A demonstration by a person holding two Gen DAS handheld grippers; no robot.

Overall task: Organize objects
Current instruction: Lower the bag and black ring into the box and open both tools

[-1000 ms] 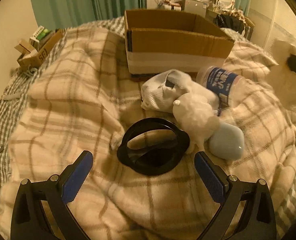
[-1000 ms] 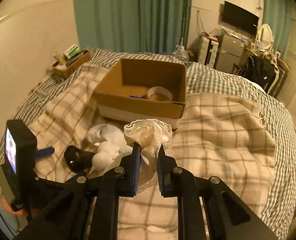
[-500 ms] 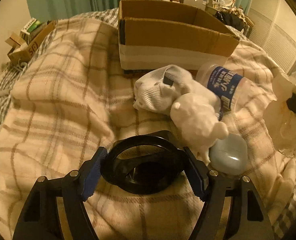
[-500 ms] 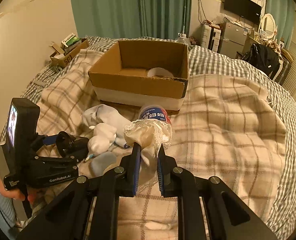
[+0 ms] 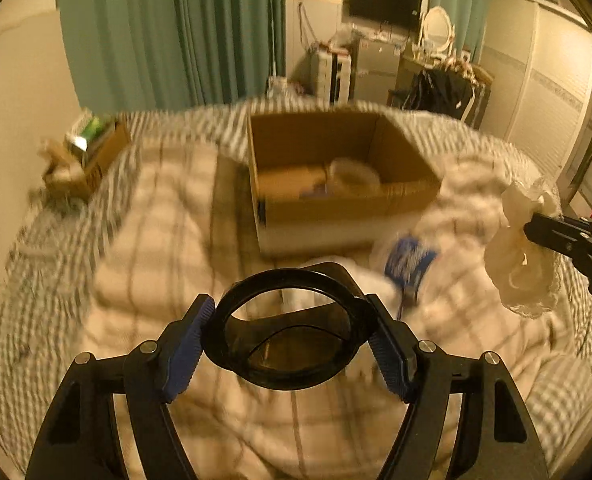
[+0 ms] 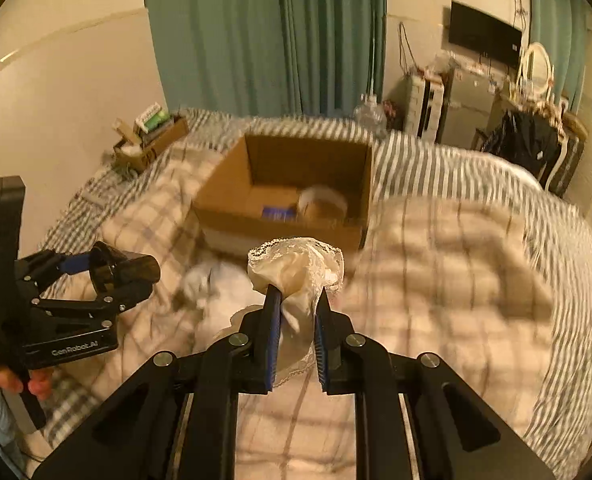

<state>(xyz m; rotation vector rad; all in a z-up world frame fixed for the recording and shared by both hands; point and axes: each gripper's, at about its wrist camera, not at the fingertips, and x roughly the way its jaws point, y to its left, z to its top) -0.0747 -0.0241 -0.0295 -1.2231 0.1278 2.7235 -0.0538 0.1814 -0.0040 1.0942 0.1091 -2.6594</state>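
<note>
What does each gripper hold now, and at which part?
The left gripper holds the black ring, pads on its two outer sides. The right gripper pinches the lace cloth at its bunched middle.

We see a bed [image 6: 476, 184] under a plaid blanket [image 6: 456, 280]. On it, 1 open box [image 6: 236, 200] sits far, white soft things [image 6: 224, 300] near.

Beyond the left gripper [image 5: 290, 330], motion blur smears the plaid beige blanket [image 5: 156, 248] and the blue-labelled clear plastic bottle [image 5: 410, 262]; its label cannot be read. Ahead of the right gripper [image 6: 298, 314], the contents of the open brown cardboard box [image 6: 284, 184] are blurred, and the white soft heap [image 6: 224, 292] beside its fingers is indistinct.
</note>
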